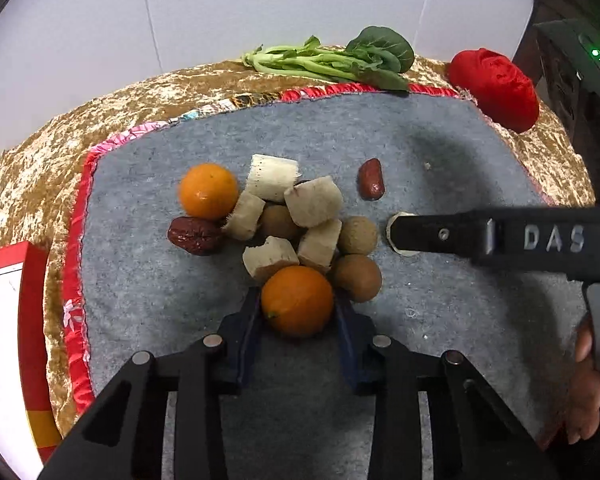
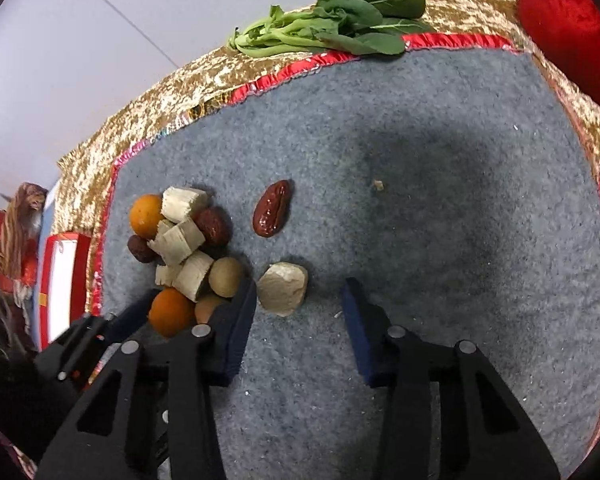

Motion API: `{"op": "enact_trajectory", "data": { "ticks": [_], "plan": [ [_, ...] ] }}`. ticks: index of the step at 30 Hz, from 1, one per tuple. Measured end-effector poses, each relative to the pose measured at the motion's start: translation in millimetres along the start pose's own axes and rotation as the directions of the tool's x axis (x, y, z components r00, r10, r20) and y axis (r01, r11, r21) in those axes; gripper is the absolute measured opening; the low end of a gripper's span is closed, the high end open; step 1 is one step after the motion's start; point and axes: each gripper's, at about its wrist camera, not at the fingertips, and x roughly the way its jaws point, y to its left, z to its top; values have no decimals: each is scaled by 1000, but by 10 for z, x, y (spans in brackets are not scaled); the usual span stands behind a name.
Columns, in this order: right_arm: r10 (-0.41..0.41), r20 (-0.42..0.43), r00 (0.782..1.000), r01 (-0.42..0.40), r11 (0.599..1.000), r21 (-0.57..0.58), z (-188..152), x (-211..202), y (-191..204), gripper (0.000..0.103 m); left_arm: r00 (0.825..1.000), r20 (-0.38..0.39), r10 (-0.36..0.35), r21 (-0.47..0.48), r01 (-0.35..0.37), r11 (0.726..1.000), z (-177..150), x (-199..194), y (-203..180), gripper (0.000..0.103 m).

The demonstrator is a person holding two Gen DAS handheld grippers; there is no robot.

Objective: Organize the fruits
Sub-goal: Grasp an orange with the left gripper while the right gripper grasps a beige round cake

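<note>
An orange (image 1: 298, 304) lies on the grey felt mat (image 1: 460, 140) at the near edge of a fruit pile. My left gripper (image 1: 296, 296) is shut on it, one pad against each side. The pile also holds a second orange (image 1: 208, 190), pale cut chunks (image 1: 274, 178), brown longans (image 1: 358, 236) and a red date (image 1: 196, 236). Another date (image 2: 272, 208) lies apart. My right gripper (image 2: 301, 282) is open around a lone pale chunk (image 2: 283, 288). The chunk sits by the left finger, with a gap to the right one.
Leafy greens (image 1: 340, 60) lie at the mat's far edge on a gold cloth (image 1: 40, 168). A red bundle (image 1: 496, 88) sits at the far right corner. A red-and-white box (image 1: 8, 320) stands left of the mat. A hand (image 1: 588, 380) holds the right gripper.
</note>
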Motion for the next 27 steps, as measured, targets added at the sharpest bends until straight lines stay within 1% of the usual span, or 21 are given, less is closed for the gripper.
{"op": "enact_trajectory", "data": {
  "ticks": [1,2,5,7,10,12,13,16,18,20,22,24,25,26,27],
  "plan": [
    [32,-3,999,-32,999,15,4,-25,-32,38,1000,0,-3,0,3,1000,2,2,-2,34],
    [45,-3,999,-45,999,20,3,-52,-53,33,1000,1,-6,-2,6,1000,-3,-6,7,34],
    [40,2,999,-40,999,16,11,-94,-59,32,1000,6,-16,-16,16,1000,-38,-67,81,33],
    [32,-18,999,-32,999,8,9,-48,-35,32,1000,4,-25,-28,25,999,-67,-109,129,33],
    [-12,-8,1000,12,1000,-20,22,31,106,33,1000,10,-27,-37,27,999,-102,-202,184,33],
    [-45,-9,999,44,998,-41,24,73,173,39,1000,19,-25,-40,25,999,-129,-283,234,33],
    [-69,-6,998,68,996,-58,21,97,213,39,999,23,-22,-43,23,999,-149,-321,262,33],
    [-138,20,990,140,984,-114,19,168,315,40,999,22,-24,-65,25,998,-212,-406,376,33],
    [-155,36,987,158,980,-119,33,197,330,40,1000,28,-10,-76,12,997,-255,-468,456,33],
    [-160,41,986,164,979,-122,35,203,336,39,999,37,-1,-89,4,996,-303,-540,560,33],
    [-167,59,984,174,976,-130,32,191,350,35,999,46,20,-108,-15,994,-339,-616,661,33],
    [-136,62,989,142,984,-103,39,129,281,28,998,63,32,-141,-22,990,-370,-707,770,33],
    [-115,64,991,120,990,-79,45,84,234,28,997,73,32,-159,-20,987,-382,-757,829,33],
    [-109,75,991,114,991,-65,38,40,211,28,996,87,36,-178,-20,984,-399,-818,894,33],
    [-108,102,989,114,992,-57,38,-40,192,28,993,103,52,-198,-31,980,-423,-886,949,33]
  ]
}}
